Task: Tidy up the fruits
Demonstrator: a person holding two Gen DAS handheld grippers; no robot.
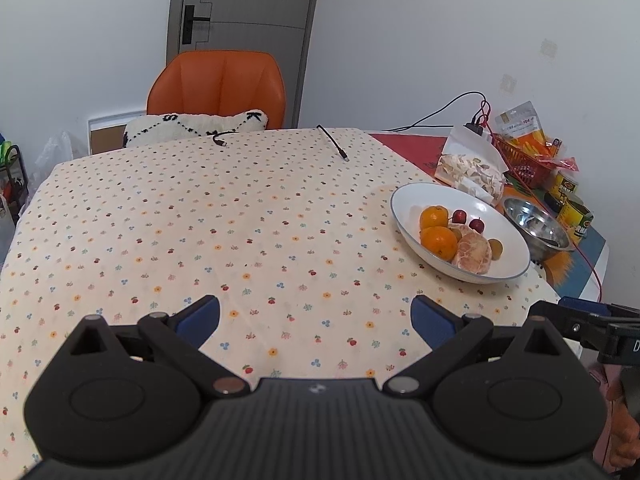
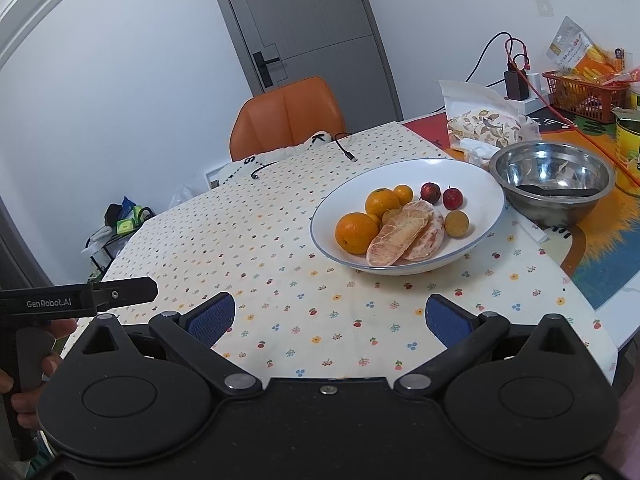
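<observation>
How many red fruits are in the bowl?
2, both at the far side of the white bowl: one beside the small orange, the other right of it. More may hide behind the peeled citrus.

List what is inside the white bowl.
The white bowl holds oranges, peeled citrus pieces, two small red fruits and a yellowish fruit. Anything beneath the pile is hidden.

An orange chair stands behind the table, near a steel bowl.
</observation>
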